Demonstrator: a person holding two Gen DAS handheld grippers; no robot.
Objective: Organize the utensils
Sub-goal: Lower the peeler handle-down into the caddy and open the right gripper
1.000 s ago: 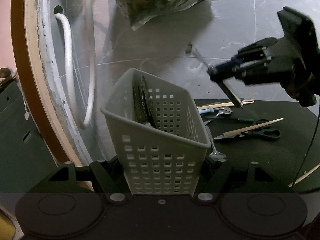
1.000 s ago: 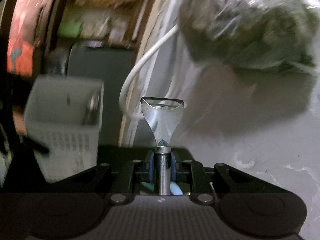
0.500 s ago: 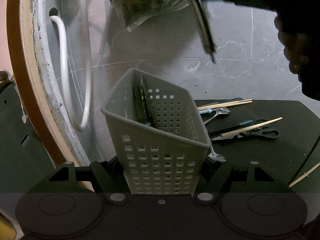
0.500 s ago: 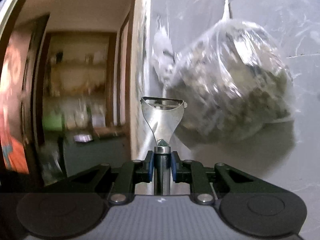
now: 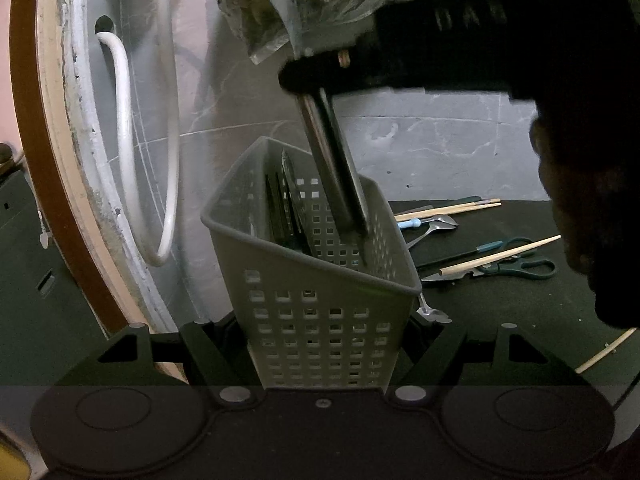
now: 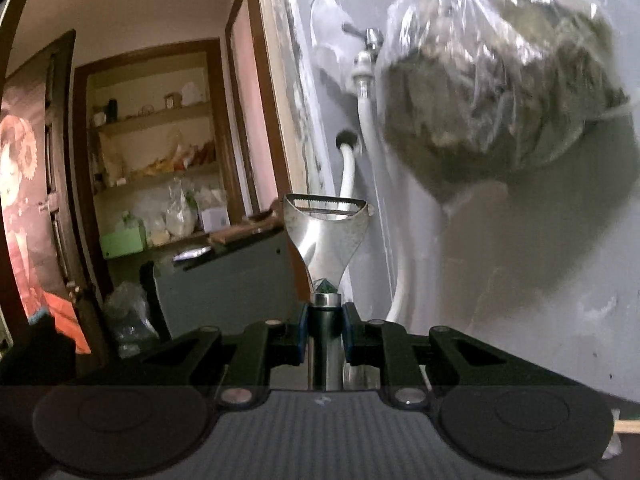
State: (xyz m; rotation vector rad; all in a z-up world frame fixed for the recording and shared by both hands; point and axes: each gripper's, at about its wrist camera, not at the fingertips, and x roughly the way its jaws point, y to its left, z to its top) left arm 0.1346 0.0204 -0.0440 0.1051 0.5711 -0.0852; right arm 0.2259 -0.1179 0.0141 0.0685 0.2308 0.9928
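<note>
Only the left wrist view shows the pale grey perforated plastic basket (image 5: 316,280), clamped at its lower sides by the left gripper (image 5: 324,344) and tilted on the dark mat (image 5: 500,304). It also shows the right gripper (image 5: 320,76) from outside, above the basket, with the steel handle of the Y-shaped metal peeler (image 5: 334,168) slanting down through the basket's open top, beside dark flat utensils (image 5: 286,208) already inside. To the basket's right lie wooden chopsticks (image 5: 448,210), a spoon (image 5: 434,224) and green-handled scissors (image 5: 516,266).

Only the right wrist view shows the peeler's serrated blade head (image 6: 325,232) pointing away from the basket, the narrow-set blue pads (image 6: 346,336) pressing its handle, and a doorway with shelves (image 6: 160,160) beyond. A clear bag of greenish matter (image 6: 500,92) hangs on the grey wall.

No writing is legible.
</note>
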